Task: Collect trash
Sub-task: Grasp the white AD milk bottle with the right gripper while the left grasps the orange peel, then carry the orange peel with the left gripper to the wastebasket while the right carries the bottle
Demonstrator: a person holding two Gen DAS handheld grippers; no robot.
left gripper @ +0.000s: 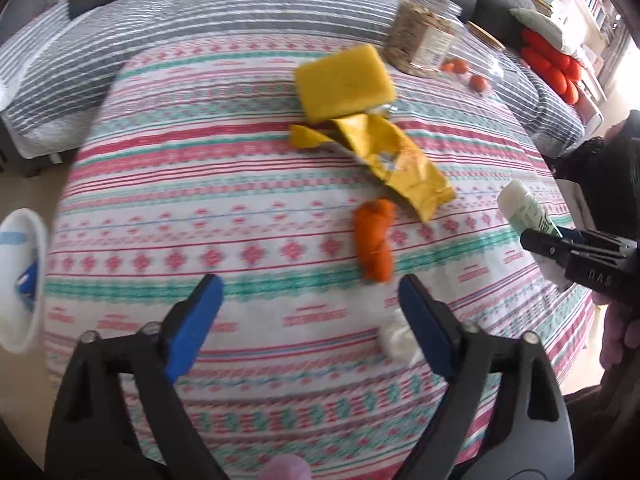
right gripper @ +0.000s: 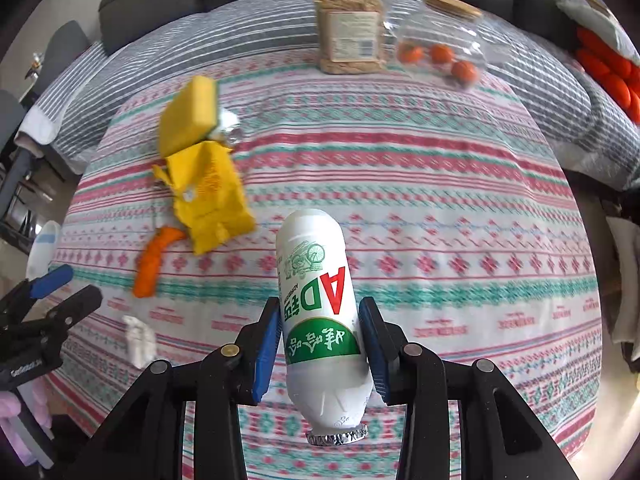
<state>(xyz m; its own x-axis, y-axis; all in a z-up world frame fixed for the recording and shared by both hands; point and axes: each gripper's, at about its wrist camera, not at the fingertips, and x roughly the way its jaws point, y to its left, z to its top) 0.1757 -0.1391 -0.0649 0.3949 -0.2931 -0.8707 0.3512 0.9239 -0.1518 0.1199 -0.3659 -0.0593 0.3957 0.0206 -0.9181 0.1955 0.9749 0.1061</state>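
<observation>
Right gripper [right gripper: 320,344] clamps the white bottle [right gripper: 316,300]. Left gripper [left gripper: 310,312] spread, empty, near the orange scrap [left gripper: 374,240]; beside it, possibly crumpled tissue [left gripper: 394,338].

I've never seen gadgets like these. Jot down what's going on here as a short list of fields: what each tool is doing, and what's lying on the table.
Right tool: shut on white drink bottle, foil-capped end toward the camera
Left tool: open, nothing between its pads
Surface: patterned tablecloth
Loose litter: torn yellow wrapper, orange scrap, crumpled white tissue
Also there: yellow sponge, clear jar of snacks, clear bag of small oranges
Off table edge: white bin
</observation>
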